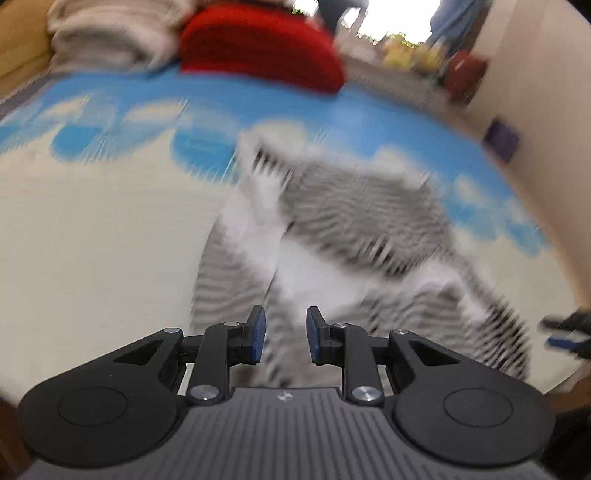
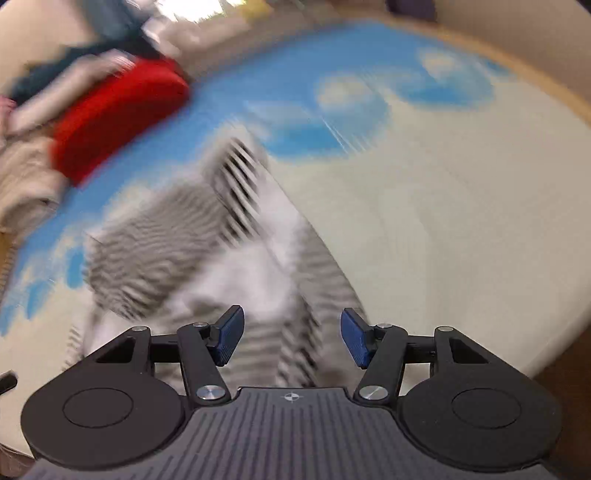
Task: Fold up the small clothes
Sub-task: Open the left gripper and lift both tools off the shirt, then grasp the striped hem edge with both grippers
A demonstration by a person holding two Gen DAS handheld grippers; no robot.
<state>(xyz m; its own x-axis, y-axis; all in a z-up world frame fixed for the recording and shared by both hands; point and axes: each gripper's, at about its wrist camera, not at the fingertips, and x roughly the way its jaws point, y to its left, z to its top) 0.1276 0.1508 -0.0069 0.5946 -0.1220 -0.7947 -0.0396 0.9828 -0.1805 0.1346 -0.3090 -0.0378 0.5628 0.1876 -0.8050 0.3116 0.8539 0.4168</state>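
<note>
A small black-and-white striped garment (image 1: 354,236) lies rumpled on a cream and blue cloud-print mat (image 1: 92,221). Both views are motion-blurred. My left gripper (image 1: 285,338) is open and empty, just above the garment's near edge. In the right wrist view the same striped garment (image 2: 192,240) lies ahead and to the left. My right gripper (image 2: 291,338) is open wide and empty over the garment's near part. The right gripper also shows as a dark blur at the right edge of the left wrist view (image 1: 569,332).
A red folded cloth (image 1: 258,48) and a stack of beige towels (image 1: 107,33) lie at the far side of the mat; both also show in the right wrist view (image 2: 118,110). A purple item (image 1: 502,138) sits by the wall on the right. The mat's wooden edge (image 2: 535,74) runs along the far right.
</note>
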